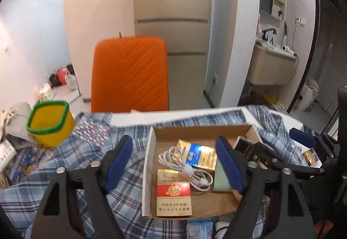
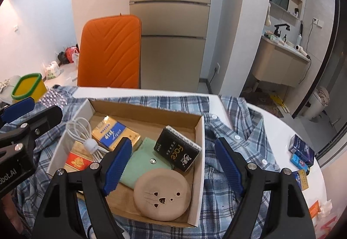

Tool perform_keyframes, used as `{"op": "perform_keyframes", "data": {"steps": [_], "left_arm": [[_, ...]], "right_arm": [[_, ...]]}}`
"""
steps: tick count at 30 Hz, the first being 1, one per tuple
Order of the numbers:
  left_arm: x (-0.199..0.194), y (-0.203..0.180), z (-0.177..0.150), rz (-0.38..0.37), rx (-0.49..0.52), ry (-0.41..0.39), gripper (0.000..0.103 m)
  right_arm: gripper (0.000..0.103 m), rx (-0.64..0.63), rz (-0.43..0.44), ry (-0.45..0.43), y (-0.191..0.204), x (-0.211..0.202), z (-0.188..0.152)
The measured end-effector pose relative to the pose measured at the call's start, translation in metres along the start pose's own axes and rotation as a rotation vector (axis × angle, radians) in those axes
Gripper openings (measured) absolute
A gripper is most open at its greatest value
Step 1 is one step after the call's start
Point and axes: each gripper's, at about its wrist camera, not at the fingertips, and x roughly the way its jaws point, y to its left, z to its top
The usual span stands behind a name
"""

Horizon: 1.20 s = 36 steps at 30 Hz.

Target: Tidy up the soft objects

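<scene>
1. A blue-and-white plaid cotton shirt (image 2: 236,130), with white buttons along its placket, is seen spread in rumpled folds over a white round table (image 2: 299,130); its collar lies right of the box.
2. A shallow open cardboard box with white outer walls (image 2: 200,152) is shown resting on the shirt.
3. Inside the box are laid a pale green fabric pouch with a metal snap (image 2: 143,163), a round beige pad with cut-out holes (image 2: 162,193), a coiled white cable (image 1: 186,165) and three packs.
4. The black pack (image 2: 177,152) is marked "face" in gold. The gold-and-blue pack (image 2: 115,132) carries script that is too blurred to be read. The red-and-gold pack (image 1: 173,193) bears Chinese print along its lower face.
5. The left gripper (image 1: 175,163) is held over the box with its blue-padded jaws spread wide; nothing is pinched.
6. The right gripper (image 2: 173,165) is likewise held spread over the box, empty.
7. A yellow square cup with a green rim (image 1: 51,121) is seen at the table's left.
</scene>
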Motion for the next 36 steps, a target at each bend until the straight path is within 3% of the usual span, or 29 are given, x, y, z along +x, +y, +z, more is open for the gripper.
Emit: {"op": "perform_keyframes", "data": {"steps": [4, 6, 8, 11, 17, 21, 26, 36], "left_arm": [[-0.032, 0.001, 0.007, 0.001, 0.003, -0.116, 0.102], [-0.05, 0.002, 0.01, 0.015, 0.006, -0.172, 0.102], [-0.066, 0.002, 0.013, 0.029, 0.007, -0.194, 0.102], [-0.092, 0.008, 0.016, -0.003, -0.012, -0.243, 0.102], [-0.14, 0.015, 0.012, 0.012, -0.009, -0.366, 0.102], [-0.157, 0.021, 0.004, -0.03, -0.024, -0.402, 0.102], [-0.163, 0.023, -0.019, -0.02, -0.03, -0.43, 0.102], [-0.129, 0.024, -0.064, -0.008, -0.026, -0.331, 0.102]], "right_arm": [[0.082, 0.014, -0.03, -0.097, -0.002, -0.03, 0.008], [0.092, 0.03, -0.064, -0.179, -0.005, -0.053, 0.012], [0.094, 0.045, -0.075, -0.248, -0.008, -0.072, 0.013], [0.103, 0.058, -0.06, -0.333, -0.011, -0.103, 0.014], [0.103, 0.064, -0.082, -0.485, -0.012, -0.158, 0.004], [0.103, 0.07, -0.068, -0.511, -0.014, -0.184, -0.006], [0.103, 0.067, -0.06, -0.535, -0.011, -0.199, -0.026], [0.103, 0.038, -0.039, -0.47, 0.006, -0.174, -0.07]]}}
